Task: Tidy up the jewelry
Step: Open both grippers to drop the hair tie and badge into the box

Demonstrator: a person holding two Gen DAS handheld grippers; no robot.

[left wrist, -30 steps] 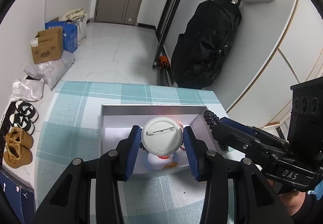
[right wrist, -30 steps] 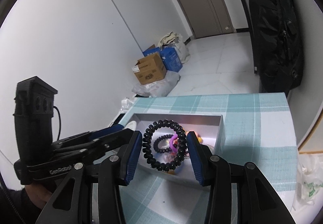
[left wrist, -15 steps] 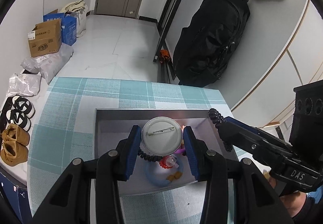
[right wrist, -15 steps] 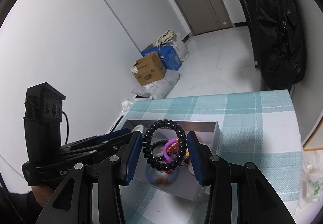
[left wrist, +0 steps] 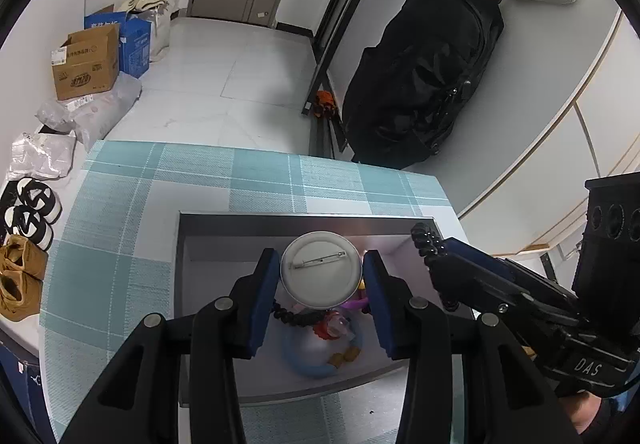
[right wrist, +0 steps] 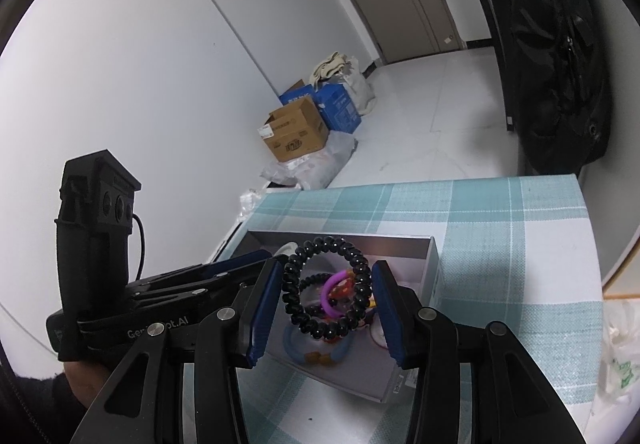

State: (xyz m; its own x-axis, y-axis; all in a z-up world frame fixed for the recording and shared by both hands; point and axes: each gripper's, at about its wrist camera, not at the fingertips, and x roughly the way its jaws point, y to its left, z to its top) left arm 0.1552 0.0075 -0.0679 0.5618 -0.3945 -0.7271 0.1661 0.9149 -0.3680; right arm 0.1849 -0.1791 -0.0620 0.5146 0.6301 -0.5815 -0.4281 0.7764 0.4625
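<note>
My left gripper (left wrist: 320, 280) is shut on a round white pin badge (left wrist: 321, 268), its back with the pin facing me, held above the open grey box (left wrist: 304, 220). My right gripper (right wrist: 326, 294) is shut on a black beaded bracelet (right wrist: 294, 300), also held over the box (right wrist: 434, 268). In the box lie a light blue bangle (left wrist: 316, 368), a purple ring (right wrist: 330, 302), a second black bead string (left wrist: 296, 318) and red and orange pieces. The right gripper shows at the right of the left wrist view (left wrist: 430, 244); the left gripper shows in the right wrist view (right wrist: 276, 258).
The box sits on a teal and white checked tablecloth (left wrist: 256, 172), close to the table's right edge. Beyond the table are a black bag (left wrist: 420, 84), cardboard boxes (left wrist: 86, 64), plastic packs and shoes (left wrist: 24, 212) on the floor.
Both grippers have drawn back and up with their items still held. The box now sits lower and farther under them and more of its contents show.
</note>
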